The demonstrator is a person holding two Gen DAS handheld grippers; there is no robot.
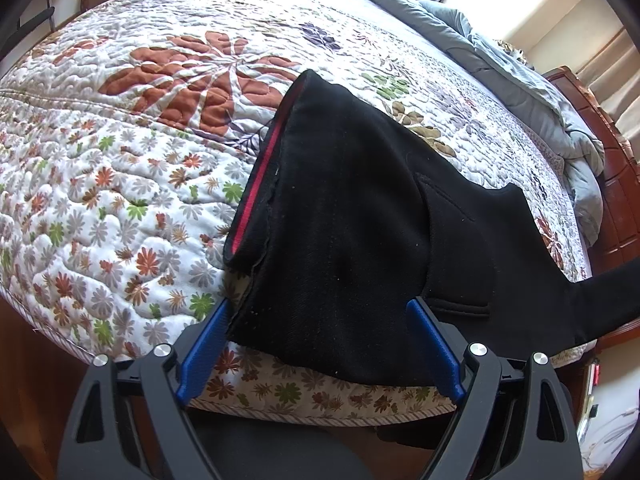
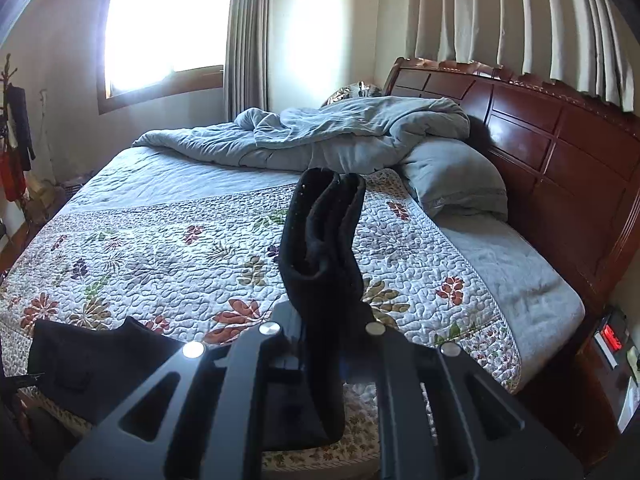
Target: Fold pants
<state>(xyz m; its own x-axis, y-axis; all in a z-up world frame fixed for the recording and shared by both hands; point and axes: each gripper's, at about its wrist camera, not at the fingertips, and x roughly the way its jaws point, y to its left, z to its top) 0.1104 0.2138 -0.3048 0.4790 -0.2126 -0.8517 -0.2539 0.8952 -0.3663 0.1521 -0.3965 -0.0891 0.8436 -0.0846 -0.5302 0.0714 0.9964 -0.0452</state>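
Note:
Black pants (image 1: 352, 216) with a red inner waistband lie on the floral quilt (image 1: 120, 168) near the bed's front edge. My left gripper (image 1: 320, 312) is open, its blue fingers (image 1: 204, 348) on either side of the waist corner. A leg runs off to the right. My right gripper (image 2: 320, 320) is shut on a bunched fold of the pants (image 2: 320, 224), which stands up between its jaws; the fingertips are hidden by cloth. The waist end also shows at the lower left of the right wrist view (image 2: 88, 364).
A grey duvet (image 2: 320, 136) and pillow (image 2: 452, 180) are heaped at the wooden headboard (image 2: 560, 152). A nightstand (image 2: 608, 360) stands right of the bed. A window (image 2: 160, 20) and curtains are behind. Clothes hang at the far left (image 2: 16, 136).

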